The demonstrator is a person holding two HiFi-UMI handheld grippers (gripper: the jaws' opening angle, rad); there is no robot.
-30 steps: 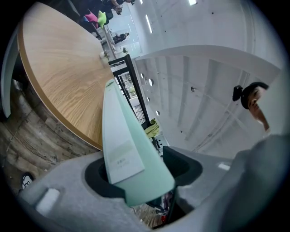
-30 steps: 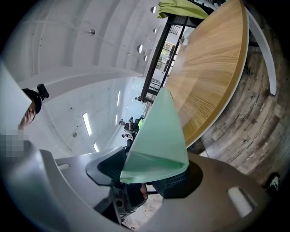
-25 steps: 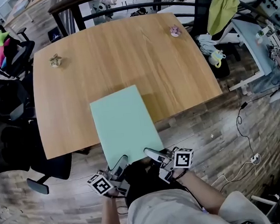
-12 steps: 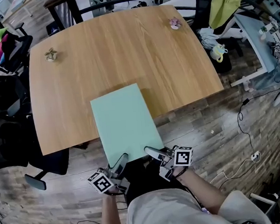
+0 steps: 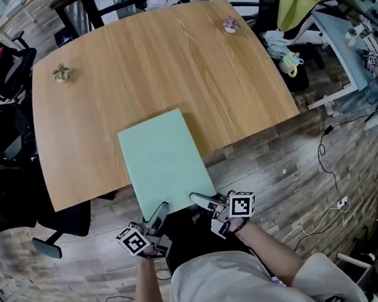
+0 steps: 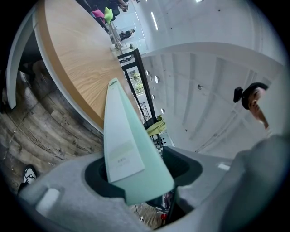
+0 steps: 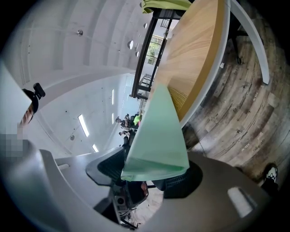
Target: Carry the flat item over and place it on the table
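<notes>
The person holds a mint-green flat panel by its near short edge with both grippers, and more than half of its length reaches over the near edge of the wooden table, while the gripped end hangs out past that edge above the plank floor. The left gripper pinches the panel's near-left corner, the sheet wedged between its two jaws in the left gripper view. The right gripper clamps the near-right corner in the same way, its jaws pressed onto the panel's edge. From above it is hard to say whether the panel's far end touches the tabletop or hovers just over it. A small ornament sits near the table's far-left corner and a pinkish trinket near its far-right corner, both well apart from the panel.
</notes>
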